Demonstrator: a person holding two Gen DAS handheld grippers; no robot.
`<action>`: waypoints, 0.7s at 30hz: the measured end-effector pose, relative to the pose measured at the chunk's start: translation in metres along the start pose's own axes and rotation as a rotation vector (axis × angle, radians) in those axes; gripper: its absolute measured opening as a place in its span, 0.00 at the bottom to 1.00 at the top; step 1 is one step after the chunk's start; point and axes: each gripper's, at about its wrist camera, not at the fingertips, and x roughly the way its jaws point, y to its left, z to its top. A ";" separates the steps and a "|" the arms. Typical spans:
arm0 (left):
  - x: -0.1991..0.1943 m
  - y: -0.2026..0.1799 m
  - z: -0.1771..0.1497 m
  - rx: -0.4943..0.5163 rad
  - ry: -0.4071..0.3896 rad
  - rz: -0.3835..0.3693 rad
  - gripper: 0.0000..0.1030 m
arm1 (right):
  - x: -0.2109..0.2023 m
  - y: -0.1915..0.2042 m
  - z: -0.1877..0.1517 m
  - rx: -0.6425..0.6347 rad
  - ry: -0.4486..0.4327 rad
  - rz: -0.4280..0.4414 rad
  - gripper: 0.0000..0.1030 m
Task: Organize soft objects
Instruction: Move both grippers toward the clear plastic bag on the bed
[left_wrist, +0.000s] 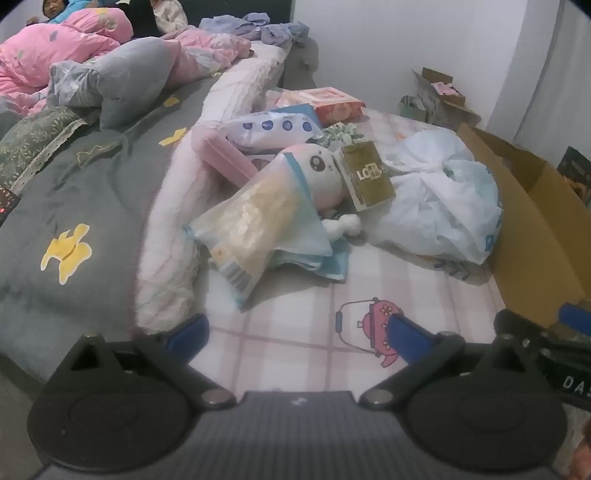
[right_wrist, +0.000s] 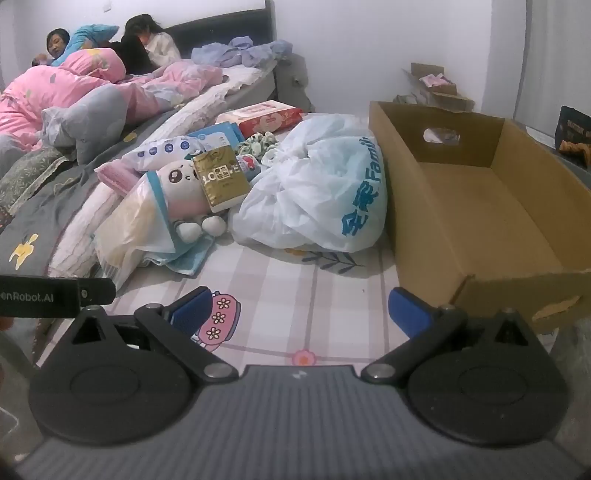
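Both claws wide apart, empty: left claw (left_wrist: 297, 334), right claw (right_wrist: 299, 308) over checked bedsheet (right_wrist: 295, 291). Soft pile mid-bed: white-pink plush toy (right_wrist: 184, 192), crumpled white plastic bag (right_wrist: 314, 199). Empty brown cardboard box (right_wrist: 491, 206) right. Advice: grab plush mid-body, lift clear of gold packet (right_wrist: 221, 181).

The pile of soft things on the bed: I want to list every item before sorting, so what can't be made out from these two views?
- Plush toy: body covered by the clear packet and gold box, both views.
- White plastic bag: contents hidden, knotted shut.
- Green-white bundle: too small, half hidden behind the box, left wrist view.
- Cardboard box: inside cut off, left wrist view.
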 end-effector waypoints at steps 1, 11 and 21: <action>0.000 0.000 -0.001 0.000 0.002 -0.002 0.99 | 0.000 0.000 0.000 -0.001 0.000 0.000 0.99; 0.004 -0.003 -0.001 0.021 0.040 0.004 0.99 | -0.001 -0.004 0.001 -0.004 0.001 -0.006 0.99; 0.003 -0.005 -0.003 0.026 0.036 0.007 0.99 | -0.001 -0.004 0.001 0.002 0.009 -0.014 0.99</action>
